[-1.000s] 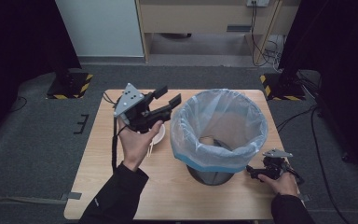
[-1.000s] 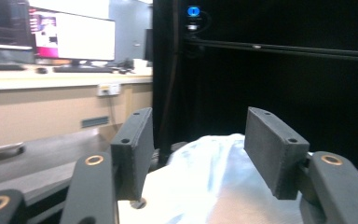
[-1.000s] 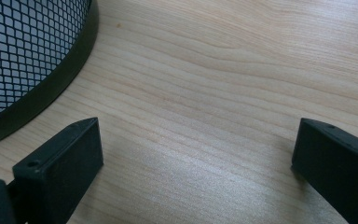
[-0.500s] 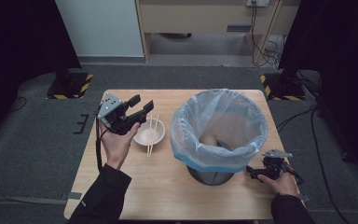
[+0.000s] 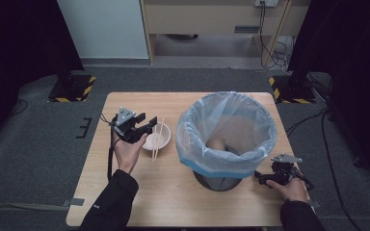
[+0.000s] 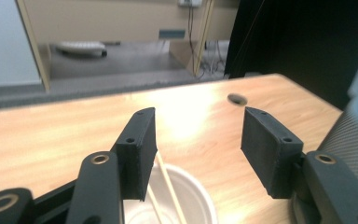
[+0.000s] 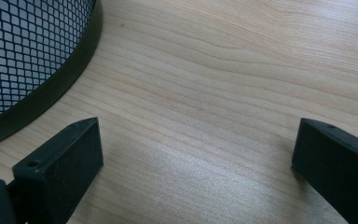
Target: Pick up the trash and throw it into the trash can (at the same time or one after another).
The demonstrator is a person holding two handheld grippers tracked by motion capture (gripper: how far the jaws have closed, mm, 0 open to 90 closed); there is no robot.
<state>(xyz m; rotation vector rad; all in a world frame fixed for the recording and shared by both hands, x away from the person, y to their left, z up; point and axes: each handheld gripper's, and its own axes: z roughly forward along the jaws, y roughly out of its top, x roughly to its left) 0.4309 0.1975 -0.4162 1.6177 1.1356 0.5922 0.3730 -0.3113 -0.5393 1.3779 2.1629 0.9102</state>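
A white bowl [image 5: 160, 141] with a pair of wooden chopsticks [image 5: 157, 138] resting across it sits on the table, left of the bin. My left gripper [image 5: 145, 129] is open and hovers at the bowl's left rim, held palm-up by the hand. In the left gripper view the bowl [image 6: 193, 203] and chopsticks [image 6: 168, 184] lie just below the open jaws of the left gripper [image 6: 198, 140]. My right gripper [image 5: 266, 176] rests on the table at the right of the bin's base. It is open, and the right gripper [image 7: 198, 137] has only bare wood between its jaws.
A black mesh bin [image 5: 224, 180] lined with a pale blue bag [image 5: 226, 126] stands mid-table; something brown [image 5: 216, 144] lies inside it. Its mesh wall [image 7: 23, 51] is close on the right gripper's left. The table's front edge [image 5: 173, 224] is near the forearms.
The left gripper has swung left from beside the bin's rim and come down to the bowl. The right gripper has stayed put.
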